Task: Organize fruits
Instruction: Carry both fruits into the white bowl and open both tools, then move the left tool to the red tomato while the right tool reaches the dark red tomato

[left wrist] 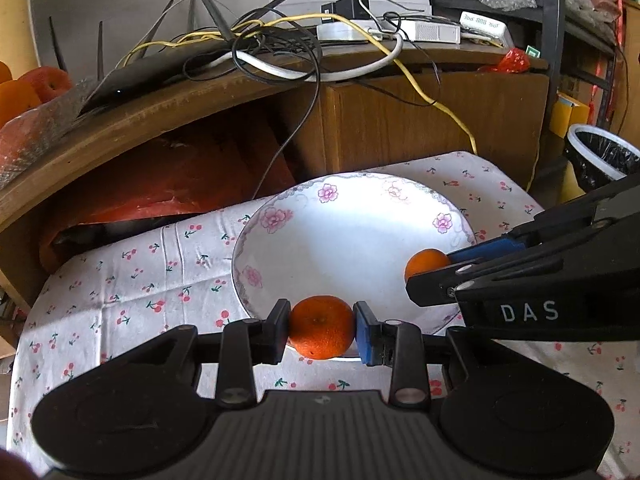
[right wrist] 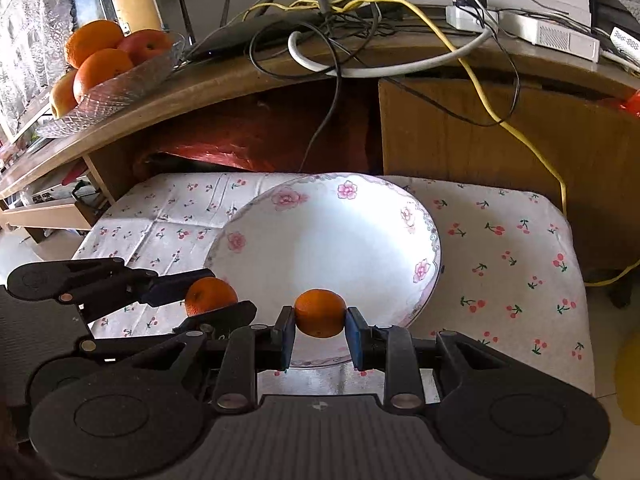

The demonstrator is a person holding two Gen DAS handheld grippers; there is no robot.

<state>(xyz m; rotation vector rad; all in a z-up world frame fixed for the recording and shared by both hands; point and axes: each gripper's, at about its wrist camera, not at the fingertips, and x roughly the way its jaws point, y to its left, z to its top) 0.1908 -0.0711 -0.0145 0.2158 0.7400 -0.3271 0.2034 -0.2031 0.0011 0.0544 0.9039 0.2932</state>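
A cluttered wooden desk point(right wrist: 240, 80) stands at the back of the room, heaped with a black router point(right wrist: 256, 30), a yellow cable point(right wrist: 472, 76) and a tangle of black and white leads. At its left end sits a cut-glass bowl point(right wrist: 120, 88) holding oranges and an apple. In front of it is a low surface under a white cloth printed with cherries point(right wrist: 500, 248), and on that cloth rests a large white plate with pink flowers round its rim point(right wrist: 288, 200).

The left gripper point(left wrist: 322, 328) has its fingers pinching a small mandarin point(left wrist: 322, 327) between them, a black pad point(left wrist: 278, 330) on one side and a blue pad point(left wrist: 366, 332) on the other. That fruit hangs just ahead of the fingers, over the near rim of the plate point(left wrist: 276, 216).

The right gripper point(right wrist: 320, 330) pinches a second mandarin point(right wrist: 320, 312) between its two blue-padded fingers point(right wrist: 356, 338), likewise over the plate's near edge. From the left wrist view this gripper comes in from the right side, the second mandarin point(left wrist: 426, 264) showing at the tips of its fingers above the plate's right part. From the right wrist view, the left gripper point(right wrist: 212, 300) lies to the left of the fingers, its mandarin point(right wrist: 210, 296) near the plate's left rim. The two fruits are close but apart. The middle of the plate is bare white.
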